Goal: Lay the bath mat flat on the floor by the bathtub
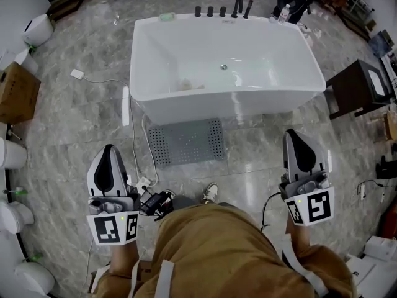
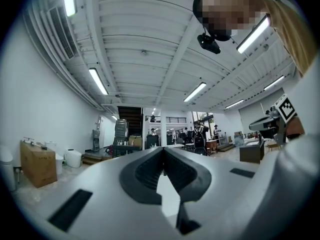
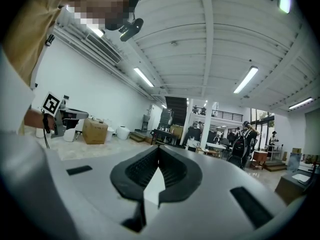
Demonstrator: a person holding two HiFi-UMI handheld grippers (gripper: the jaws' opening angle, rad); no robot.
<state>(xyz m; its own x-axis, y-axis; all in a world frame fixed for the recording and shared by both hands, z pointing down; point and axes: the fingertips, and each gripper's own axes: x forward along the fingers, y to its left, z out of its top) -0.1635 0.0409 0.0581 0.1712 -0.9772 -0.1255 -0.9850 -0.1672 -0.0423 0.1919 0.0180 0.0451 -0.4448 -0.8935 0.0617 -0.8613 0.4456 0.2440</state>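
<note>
Already the grey perforated bath mat [image 1: 187, 141] lies flat on the marbled floor [image 1: 248, 172], just beside the white bathtub [image 1: 223, 61]. The left tongs [image 1: 110, 149] and right tongs [image 1: 293, 134] are both closed and empty. The laying looks finished, so probably only a check remains.

Glossy bathtub [image 1: 217, 107]; perforated, seemingly rubber bath mat [image 1: 186, 141]; polished marble-look floor [image 1: 80, 117]
</note>
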